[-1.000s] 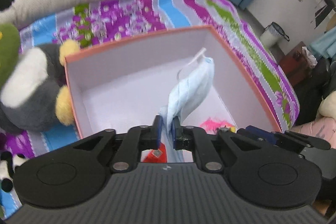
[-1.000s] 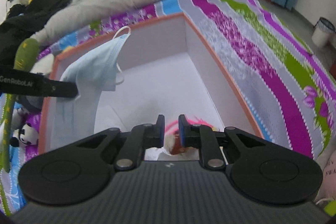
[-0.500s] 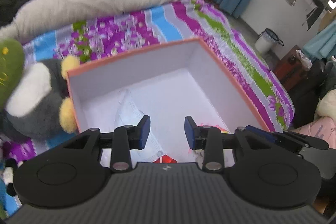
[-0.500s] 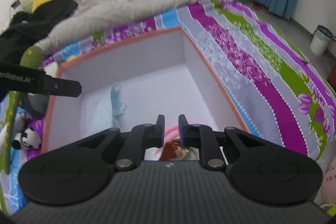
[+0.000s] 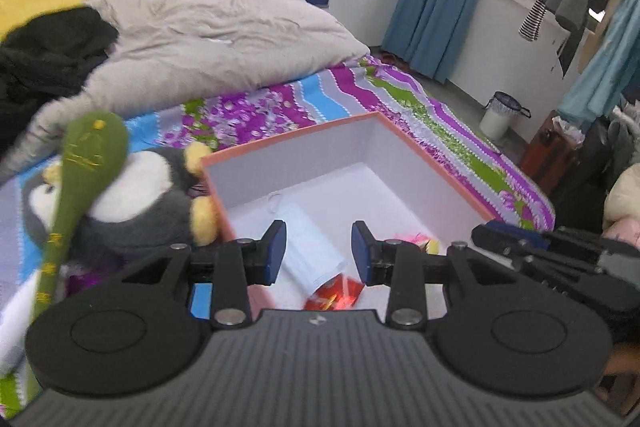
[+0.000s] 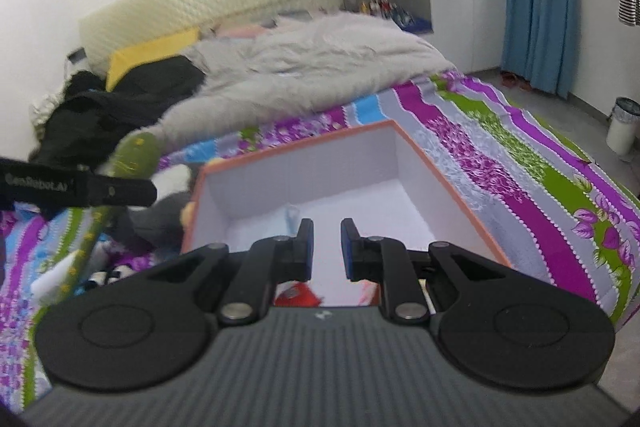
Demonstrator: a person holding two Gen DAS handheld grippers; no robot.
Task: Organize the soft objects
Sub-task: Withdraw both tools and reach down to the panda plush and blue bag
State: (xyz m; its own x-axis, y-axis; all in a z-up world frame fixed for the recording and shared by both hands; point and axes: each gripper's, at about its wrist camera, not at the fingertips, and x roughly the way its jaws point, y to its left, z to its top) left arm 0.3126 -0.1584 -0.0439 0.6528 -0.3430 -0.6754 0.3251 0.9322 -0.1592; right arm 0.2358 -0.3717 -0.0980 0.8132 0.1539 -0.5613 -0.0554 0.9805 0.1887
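Blue mask [image 5: 308,247] lies in the box [image 5: 424,167] below the left tongs [image 5: 318,253], jaws apart, empty; right tongs [image 6: 325,245] narrowly parted, empty.

The bed [image 5: 280,99] carries everything, spread with a striped sheet [image 6: 500,163] in purple, green, blue and grey. An open box [image 5: 404,151] with an orange rim and white walls sits on the sheet. Just left of it a grey and white plush penguin [image 5: 136,195] lies touching the box's wall, with a green plush [image 5: 88,155] across it. Behind, a rumpled grey duvet [image 6: 320,67] covers the bed's far part, and black clothing [image 6: 120,103] and a yellow pillow [image 6: 152,53] lie beside it.
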